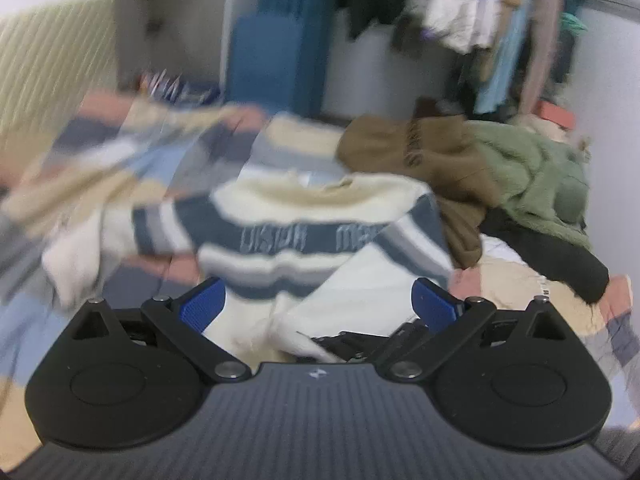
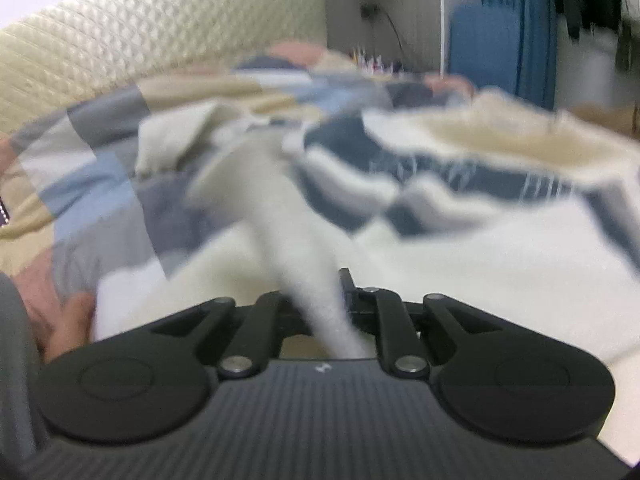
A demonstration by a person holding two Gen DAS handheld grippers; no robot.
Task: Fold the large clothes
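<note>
Navy-striped sweater (image 1: 288, 236), lettering blurred; right claw (image 2: 320, 300) clamps its cream cloth, left claw (image 1: 316, 300) apart.

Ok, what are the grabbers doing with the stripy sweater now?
Left gripper open. Right gripper shut on white sleeve of blue-and-cream striped knit sweater. Brown and green clothes pile beside it.

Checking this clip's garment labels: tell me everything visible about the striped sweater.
The sweater is a fuzzy knit, cream with navy and grey bands and pale blurred lettering across the chest. It lies spread on the patchwork bedspread, collar away from the camera, one sleeve folded diagonally over the cream lower body. The right gripper is shut on a strip of its cream fabric; the left gripper hangs open above it.
</note>
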